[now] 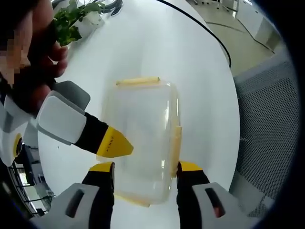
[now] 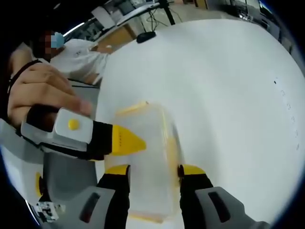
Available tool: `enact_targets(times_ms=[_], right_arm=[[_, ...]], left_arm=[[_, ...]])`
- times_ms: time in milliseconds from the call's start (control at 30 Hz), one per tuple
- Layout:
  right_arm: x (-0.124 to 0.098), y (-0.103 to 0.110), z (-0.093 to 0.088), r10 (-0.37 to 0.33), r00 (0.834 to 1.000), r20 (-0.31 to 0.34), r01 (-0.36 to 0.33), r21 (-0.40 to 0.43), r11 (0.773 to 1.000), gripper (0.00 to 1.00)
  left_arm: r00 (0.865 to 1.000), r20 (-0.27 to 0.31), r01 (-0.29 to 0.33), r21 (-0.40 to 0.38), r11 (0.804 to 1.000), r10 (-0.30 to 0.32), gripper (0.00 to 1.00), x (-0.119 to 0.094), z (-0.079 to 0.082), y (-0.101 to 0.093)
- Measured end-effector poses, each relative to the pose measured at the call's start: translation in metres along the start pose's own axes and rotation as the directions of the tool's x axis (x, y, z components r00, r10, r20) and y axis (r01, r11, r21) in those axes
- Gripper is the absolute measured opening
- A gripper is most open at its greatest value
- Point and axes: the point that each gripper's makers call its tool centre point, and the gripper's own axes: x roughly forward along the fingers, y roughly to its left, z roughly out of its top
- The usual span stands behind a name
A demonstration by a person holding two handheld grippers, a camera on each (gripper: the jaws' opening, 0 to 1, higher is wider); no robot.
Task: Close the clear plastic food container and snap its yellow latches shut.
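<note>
The clear plastic food container (image 1: 140,121) lies on the white table (image 1: 143,43) with its lid on. Yellow latches show at its far end (image 1: 138,81), along its right side (image 1: 177,143) and at its near end. My left gripper (image 1: 146,167) is open, its jaws straddling the container's near end. The right gripper (image 1: 120,146) reaches in from the left, its yellow tip at the container's left edge. In the right gripper view the blurred container (image 2: 150,143) sits between the wide jaws of my right gripper (image 2: 153,169). There the left gripper (image 2: 129,141) touches the container's left side.
A potted green plant (image 1: 71,19) stands at the table's far left, and a black cable (image 1: 209,33) runs over the far right edge. A grey perforated panel (image 1: 267,124) stands beyond the table's right rim. A person's hand (image 2: 43,90) holds the left gripper.
</note>
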Motion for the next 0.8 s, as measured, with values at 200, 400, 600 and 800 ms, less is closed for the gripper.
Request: enact_targets(times_ms=[200,400,600,800], right_arm=[[-0.001,0.006,-0.004,-0.015,0.999,-0.028,0.013,-0.101,0.995,0.43],[-0.003,0.011,-0.006,-0.040,0.999,-0.029,0.036,-0.137,0.990,0.51],[-0.010,0.013,-0.009,-0.083,0.996,-0.022,0.077,-0.196,0.978,0.57],[-0.017,0.018,-0.014,-0.111,0.994,0.005,0.110,-0.206,0.972,0.70]], left_arm=[[0.997,0.010,0.072,-0.047,0.996,-0.071,0.67,-0.002,-0.005,-0.002],[0.984,0.078,0.166,-0.083,0.983,-0.160,0.84,-0.012,0.002,-0.010],[0.979,0.082,0.192,-0.071,0.979,-0.186,0.90,-0.017,0.001,-0.011],[0.975,0.067,0.217,-0.062,0.974,-0.213,0.92,-0.021,-0.010,-0.009]])
